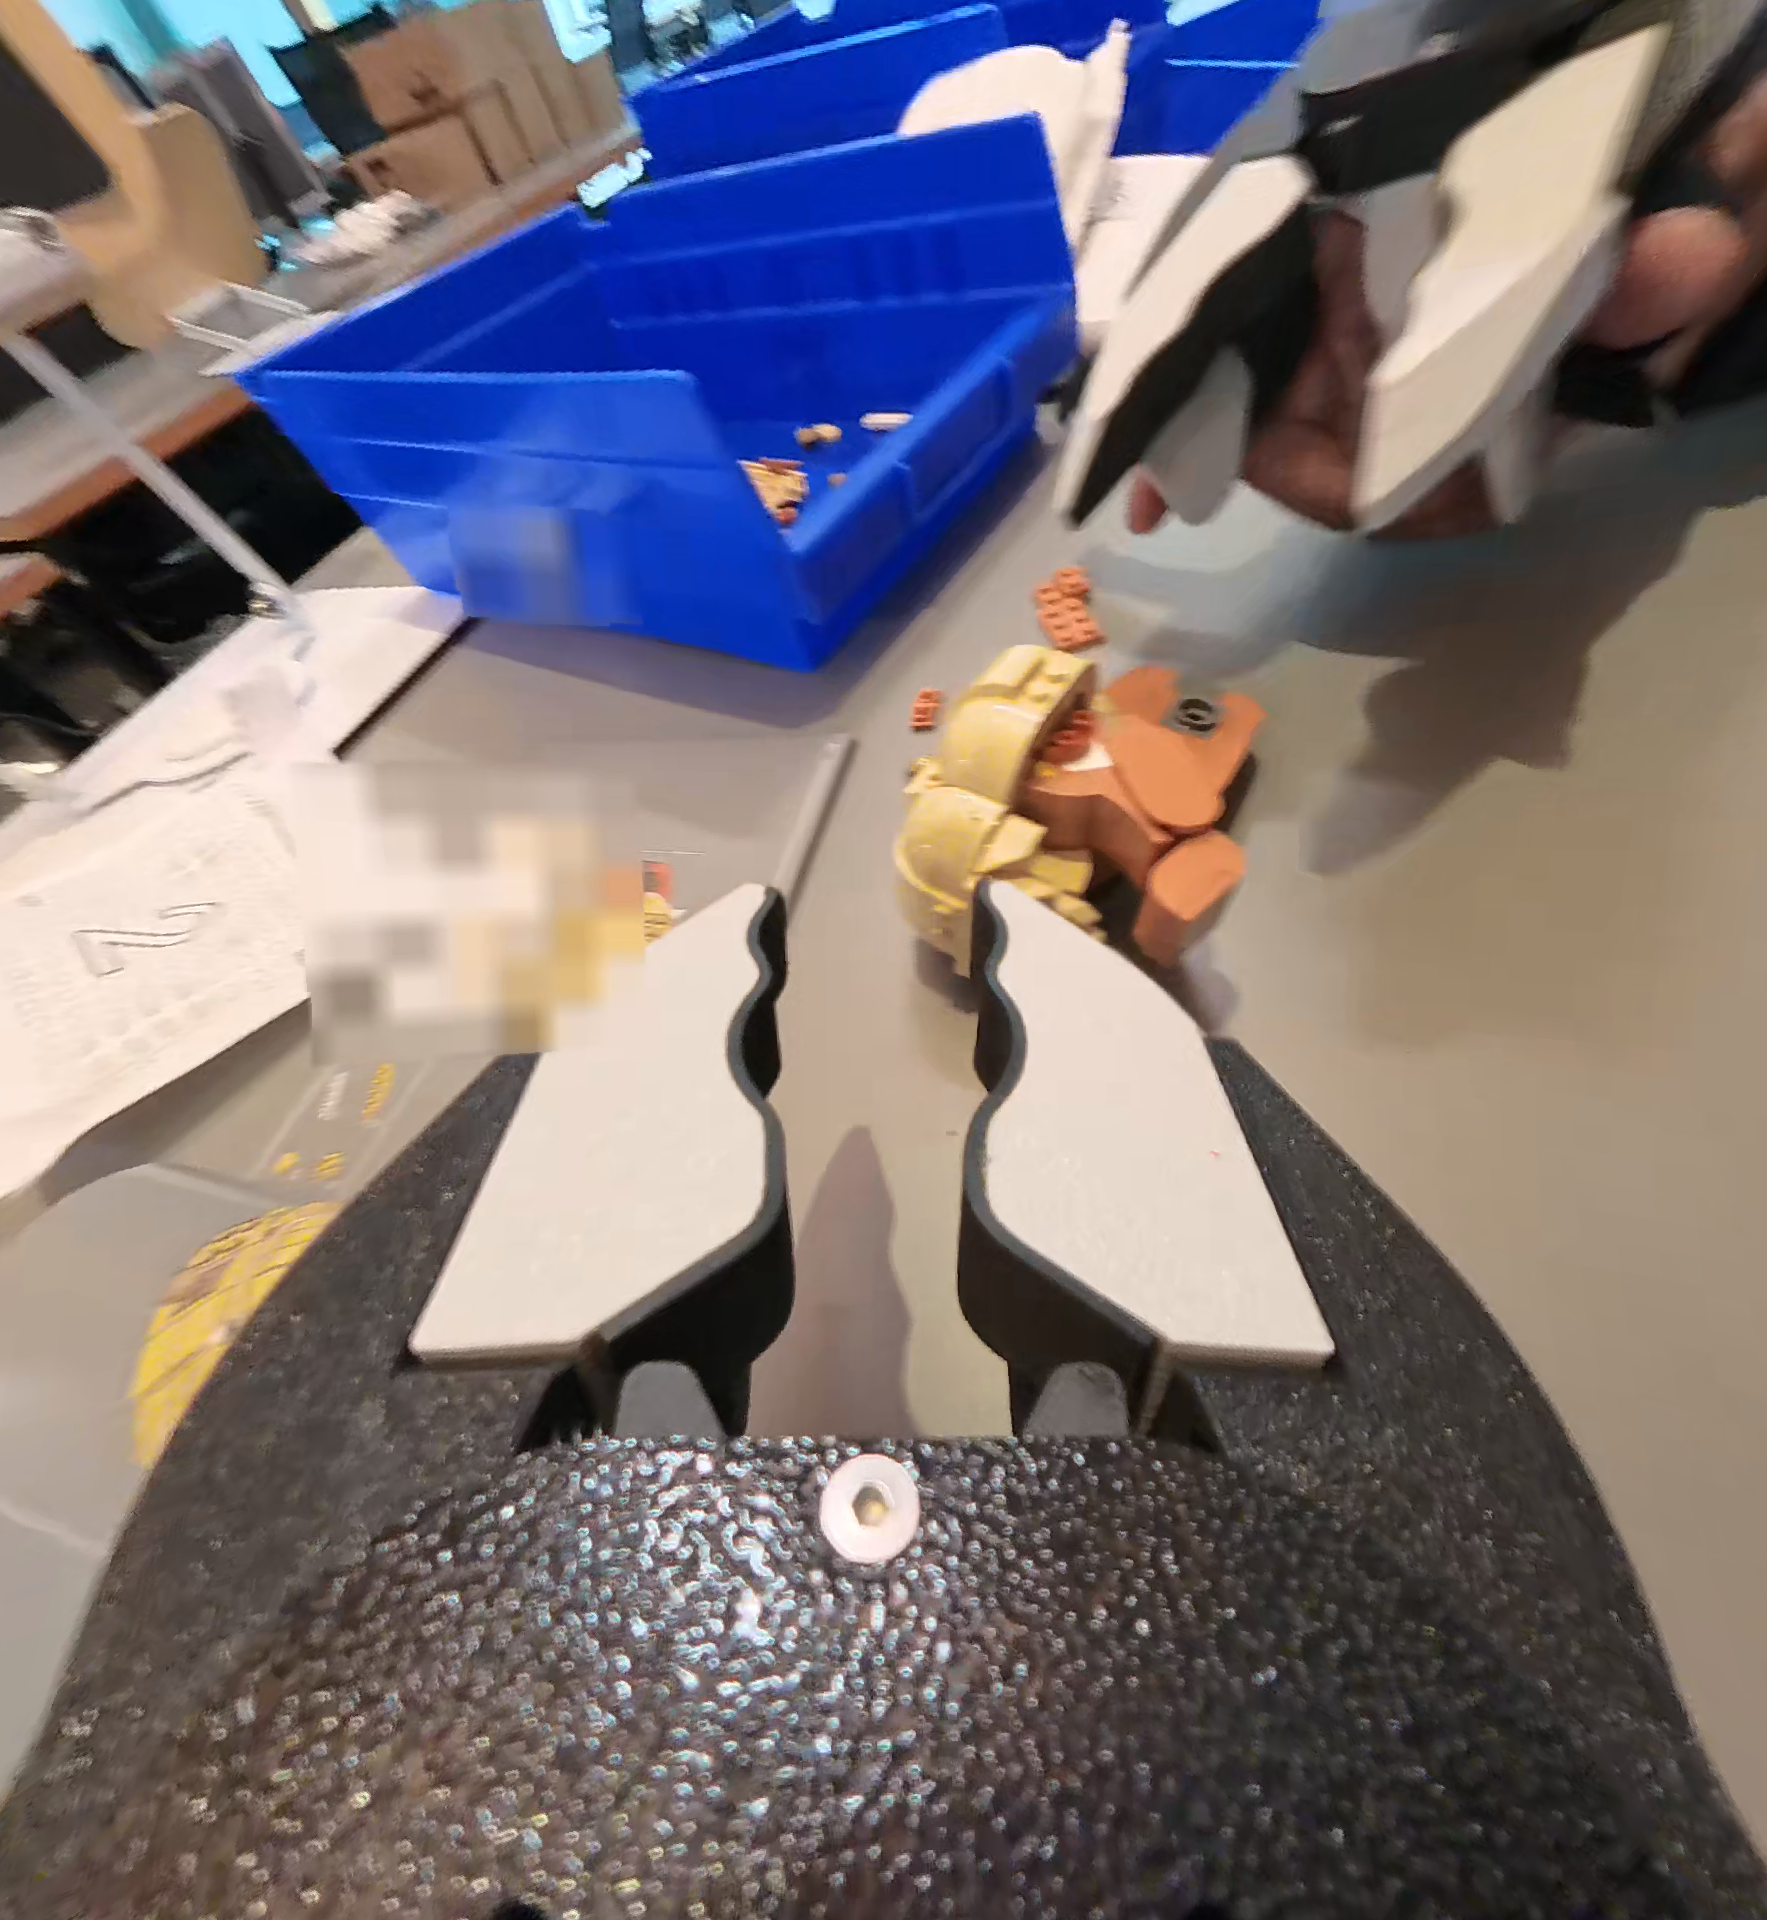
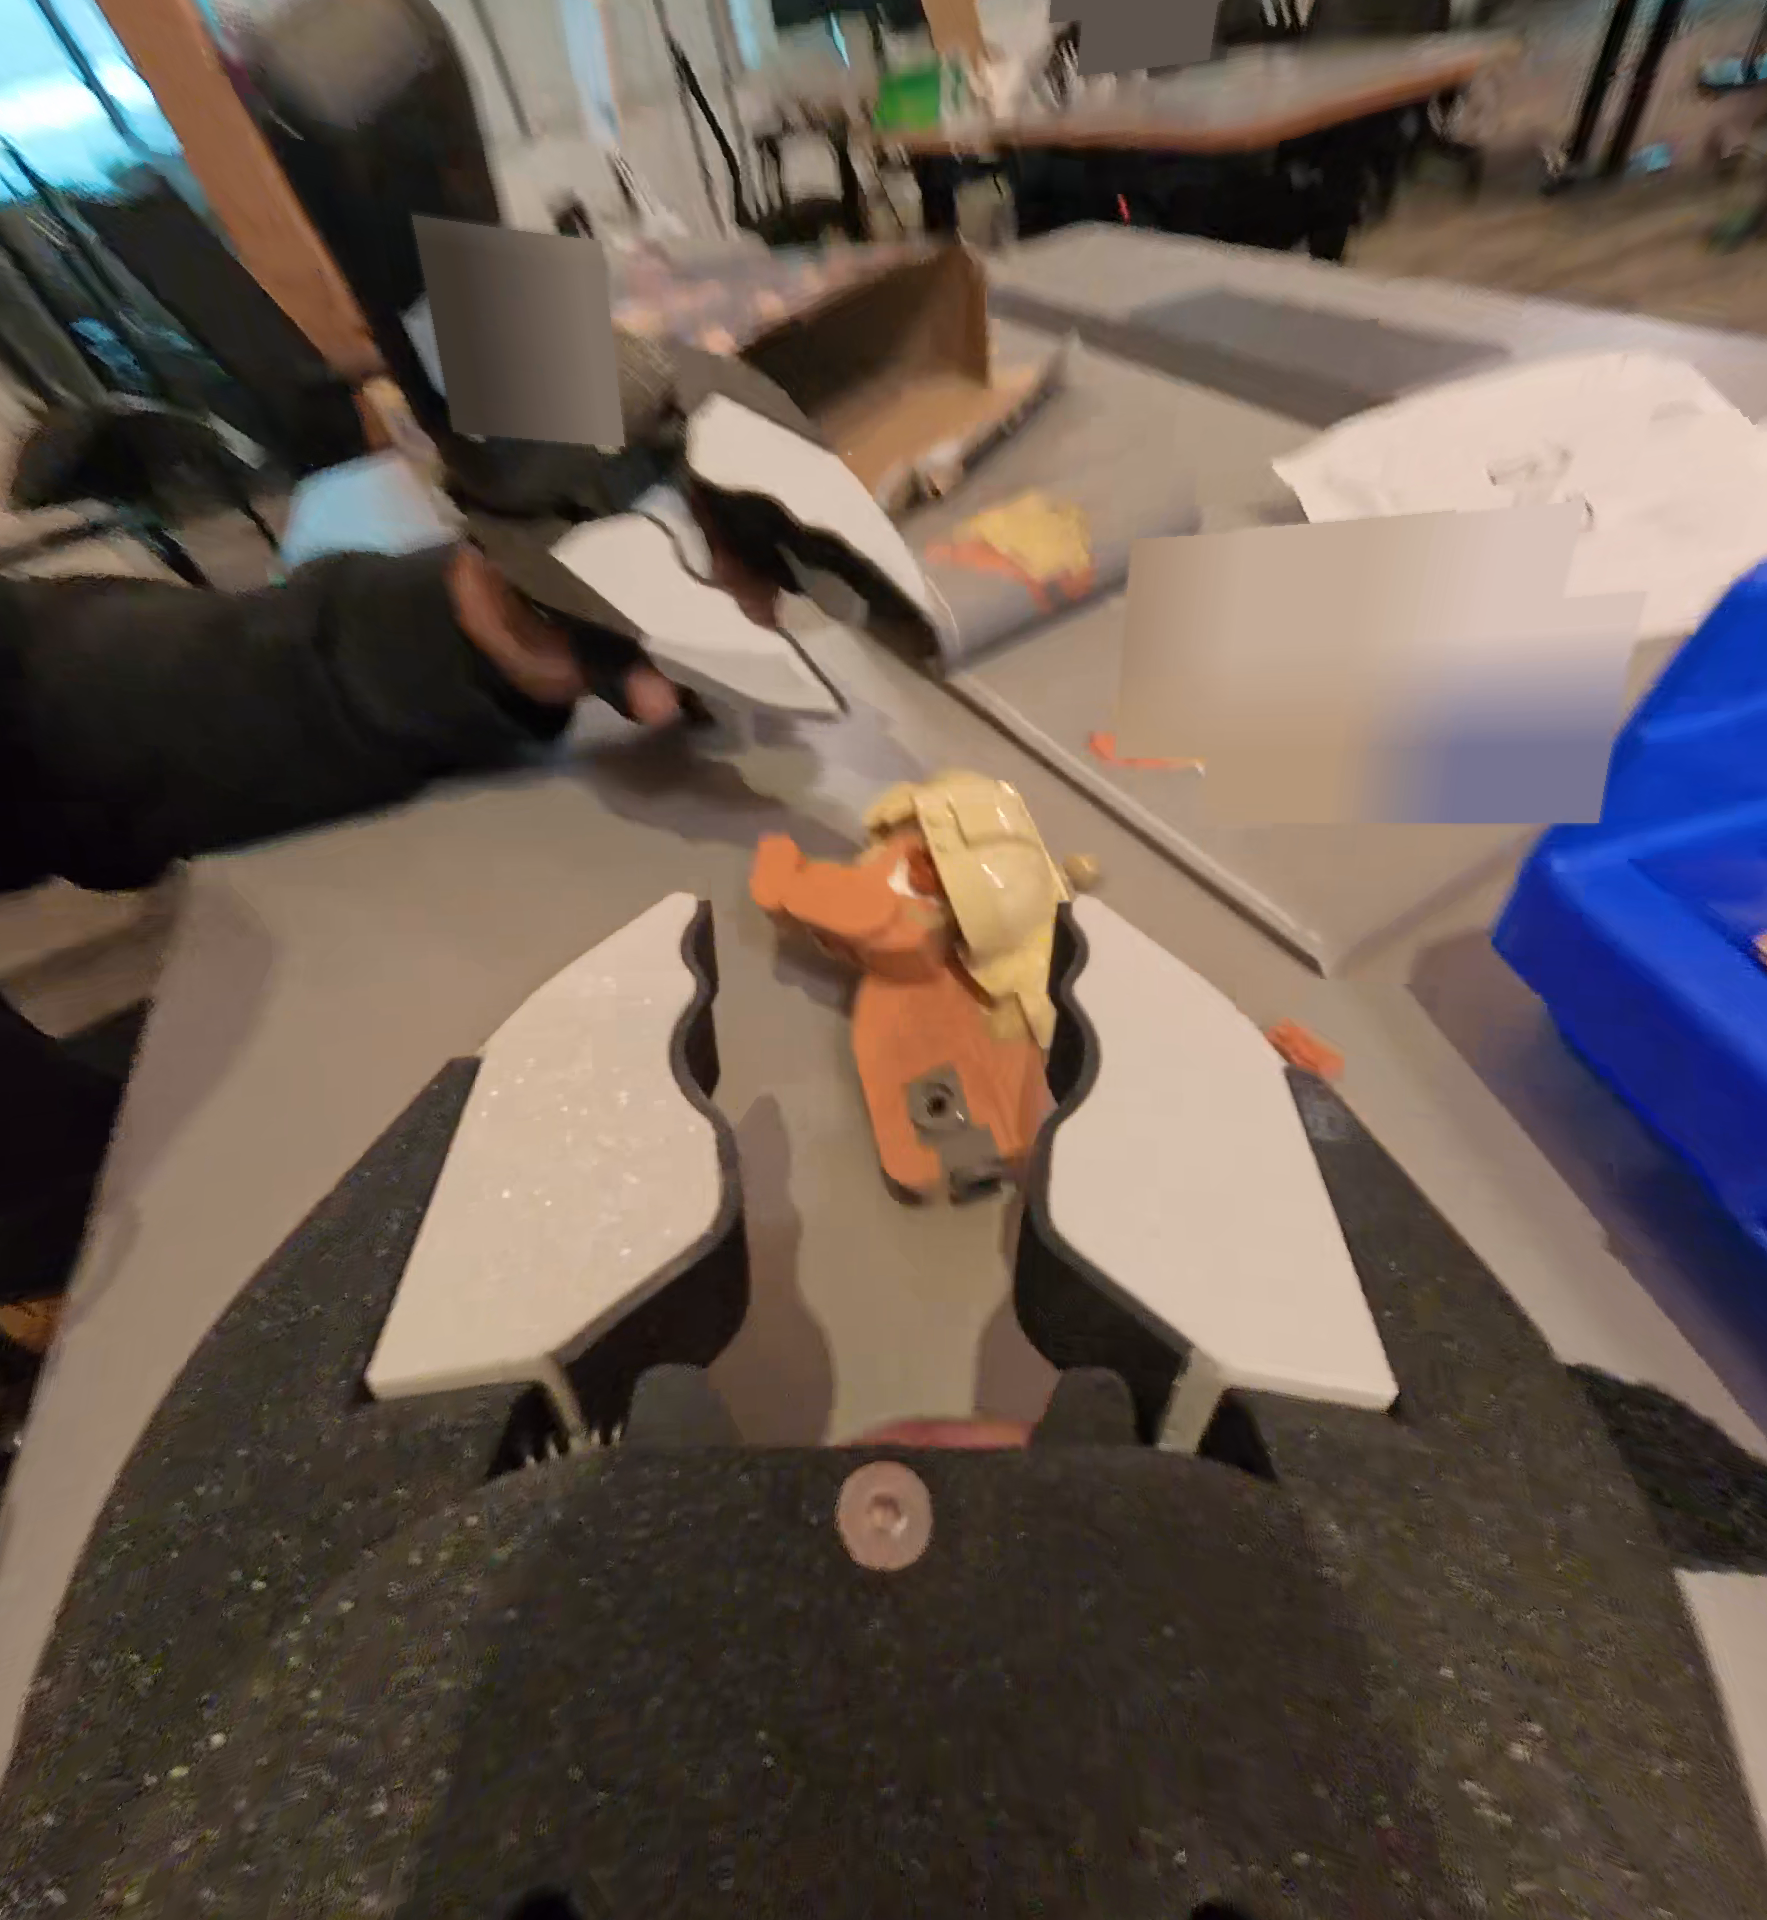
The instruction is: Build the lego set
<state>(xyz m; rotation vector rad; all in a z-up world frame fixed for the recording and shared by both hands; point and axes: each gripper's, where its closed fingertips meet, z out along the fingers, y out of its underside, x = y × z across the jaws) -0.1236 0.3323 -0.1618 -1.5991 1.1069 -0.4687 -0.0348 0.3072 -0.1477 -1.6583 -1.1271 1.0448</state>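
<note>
A partly built lego model, orange-brown body with tan curved pieces, lies on the grey table (image 1: 1481, 1039); it shows in the left wrist view (image 1: 1087, 810) and the right wrist view (image 2: 920, 997). My left gripper (image 1: 879, 914) is open and empty, its tips just short of the model's tan side. My right gripper (image 2: 884, 914) is open and empty above the model, the model's orange end lying between its fingers. The right gripper also shows raised in the left wrist view (image 1: 1243, 488). The left gripper shows far left in the right wrist view (image 2: 817, 603). Loose orange bricks (image 1: 1066, 613) lie beyond the model.
A blue bin (image 1: 650, 436) with several small bricks stands behind the model; it also shows at the right (image 2: 1689, 935). Instruction sheets (image 1: 131, 956) and a yellow bag (image 1: 204, 1320) lie to the left. A cardboard box (image 2: 889, 353) stands farther off. Left tips to right tips: about 10 centimeters.
</note>
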